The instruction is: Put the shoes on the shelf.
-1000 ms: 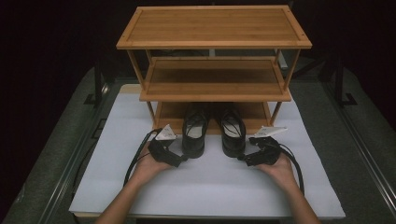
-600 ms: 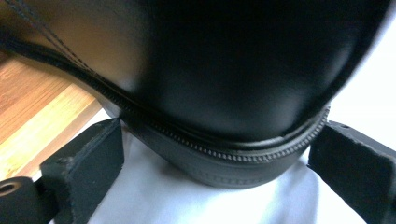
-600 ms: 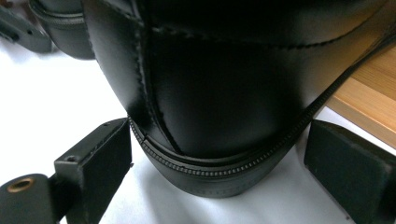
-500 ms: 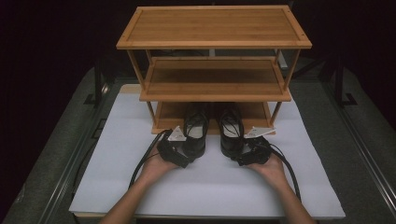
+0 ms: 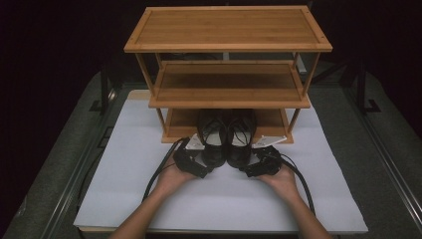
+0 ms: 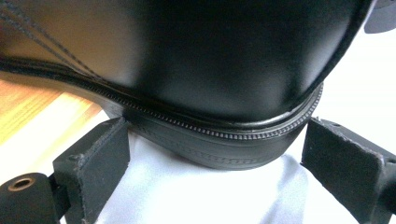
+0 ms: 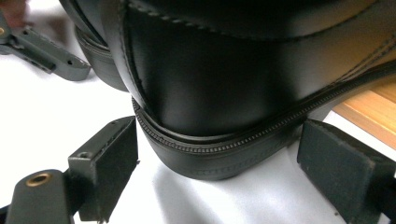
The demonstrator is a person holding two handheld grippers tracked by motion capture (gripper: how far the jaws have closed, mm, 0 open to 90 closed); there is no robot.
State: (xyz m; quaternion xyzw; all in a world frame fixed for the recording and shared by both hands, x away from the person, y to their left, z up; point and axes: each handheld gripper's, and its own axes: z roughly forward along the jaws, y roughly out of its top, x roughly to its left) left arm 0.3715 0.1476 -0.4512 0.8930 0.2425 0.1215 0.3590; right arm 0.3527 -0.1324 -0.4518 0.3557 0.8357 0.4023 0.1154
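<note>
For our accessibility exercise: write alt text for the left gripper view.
A black leather shoe's rounded end with its stitched sole rim sits between the left gripper's two open black jaws, which have just been closing, over a white sheet; wood shows at left.

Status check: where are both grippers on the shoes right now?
Left gripper and right gripper open, jaws closing, straddling heels. Black shoes paired, toes under wooden rack. Nothing blocking.

At centre frame, two glossy black leather shoes (image 5: 226, 137) with black ridged soles sit on a white mat (image 5: 124, 199). Above stands a honey-brown wooden three-tier rack (image 5: 226, 30). Background is dark.
</note>
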